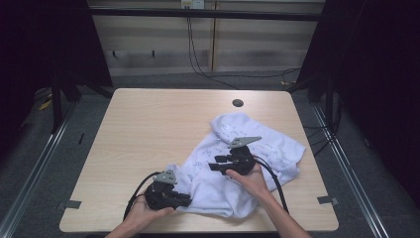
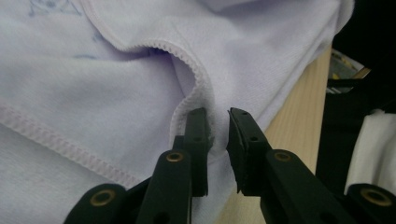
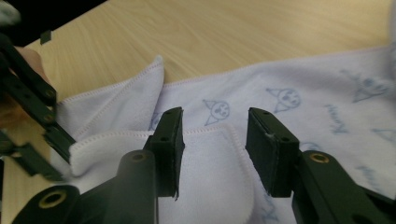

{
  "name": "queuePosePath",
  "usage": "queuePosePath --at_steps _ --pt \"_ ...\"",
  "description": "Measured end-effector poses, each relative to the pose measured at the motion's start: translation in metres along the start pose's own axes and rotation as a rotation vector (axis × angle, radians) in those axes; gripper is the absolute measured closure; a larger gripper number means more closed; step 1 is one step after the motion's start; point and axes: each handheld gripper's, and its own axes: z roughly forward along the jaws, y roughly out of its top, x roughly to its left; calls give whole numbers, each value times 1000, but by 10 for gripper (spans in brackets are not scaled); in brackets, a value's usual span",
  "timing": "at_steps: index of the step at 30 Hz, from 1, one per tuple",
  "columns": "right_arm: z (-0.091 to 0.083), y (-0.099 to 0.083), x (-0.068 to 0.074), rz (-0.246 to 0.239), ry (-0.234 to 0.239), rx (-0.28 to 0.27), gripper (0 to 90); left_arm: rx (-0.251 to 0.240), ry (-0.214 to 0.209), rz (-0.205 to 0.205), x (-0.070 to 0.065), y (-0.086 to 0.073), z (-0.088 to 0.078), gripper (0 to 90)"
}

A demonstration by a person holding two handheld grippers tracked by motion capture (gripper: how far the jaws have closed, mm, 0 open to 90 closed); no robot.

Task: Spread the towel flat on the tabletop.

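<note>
A person works a white printed towel (image 1: 247,163) at a pale wooden table (image 1: 148,129), a hand-held two-jaw gripper in each hand. Nearest the table's front edge, the left gripper (image 1: 184,201) lies low at the cloth's near-left corner. In the left gripper view its jaws stand a narrow gap apart with the stitched hem (image 2: 198,91) curling just ahead of the tips; some cloth lies at the inner face of one jaw, but nothing looks pinched, so the gripper reads as released.

A little farther in, the right gripper (image 1: 214,163) rests over the middle of the towel, pointing toward the left hand. Its jaws are parted and hold nothing; in the right gripper view a folded-over flap (image 3: 212,158) of cloth lies between and just beyond them.

The towel sprawls crumpled across the right half of the table, its long axis running from the near-left corner up toward the far right, short of the round cable hole (image 1: 237,103) near the far edge. The left gripper is the nearer to a free hem, which lies straight ahead of its tips; a grip there probably comes next.
</note>
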Motion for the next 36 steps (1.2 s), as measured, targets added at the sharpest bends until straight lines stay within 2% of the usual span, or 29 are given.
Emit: queuePosePath --at_steps 2,4,6,7,8,9,11,13,15,17,20,21,22,23,25,26,29,31,32,34,36 --pt "14 -2 -3 2 1 43 572 -59 -16 1 10 1 -12 731" --pt "26 -3 -7 -15 -17 70 589 -124 1 -24 23 1 -25 735" --pt "33 -4 -12 18 11 59 611 -183 38 -70 38 -1 -37 743" --pt "37 -5 -13 14 -8 94 628 -211 55 -96 46 -3 -43 741" --pt "38 -6 -12 -6 -15 98 630 -222 77 -125 53 -5 -46 737" --pt "37 -6 -11 -6 -10 104 635 -223 98 -137 59 -6 -49 731" --pt "36 -6 -9 -20 8 106 708 -226 159 -182 74 -9 -52 716" --pt "36 -8 -6 -40 13 121 832 -214 191 -212 84 -11 -53 687" --pt "31 -7 -5 -36 30 110 880 -209 215 -229 89 -12 -51 656" --pt "20 -3 -6 -17 36 82 882 -189 221 -207 95 -9 -52 637" --pt "-3 2 -6 -32 6 52 882 -242 193 -207 106 -4 -58 628" --pt "-12 2 -8 -24 3 32 882 -234 186 -209 108 -2 -56 628" --pt "-18 2 -10 -15 -1 18 882 -208 193 -185 110 1 -53 616" --pt "-25 1 -12 -8 -8 2 882 -207 205 -175 111 1 -50 610" --pt "-33 -2 -14 7 -20 -21 882 -194 182 -174 115 -1 -44 586" --pt "-37 -4 -16 12 -30 -27 882 -171 170 -165 116 -1 -42 571" --pt "-43 -11 -23 29 -54 -24 881 -145 158 -146 115 -1 -34 566" --pt "-49 -17 -28 44 -65 -27 882 -124 153 -130 113 -1 -30 584" --pt "-51 -19 -30 53 -69 -38 881 -96 160 -123 110 0 -28 617" --pt "-56 -23 -33 63 -77 -48 882 -77 137 -106 107 2 -26 678" --pt "-63 -25 -35 72 -93 -54 881 -55 127 -66 101 2 -26 782"
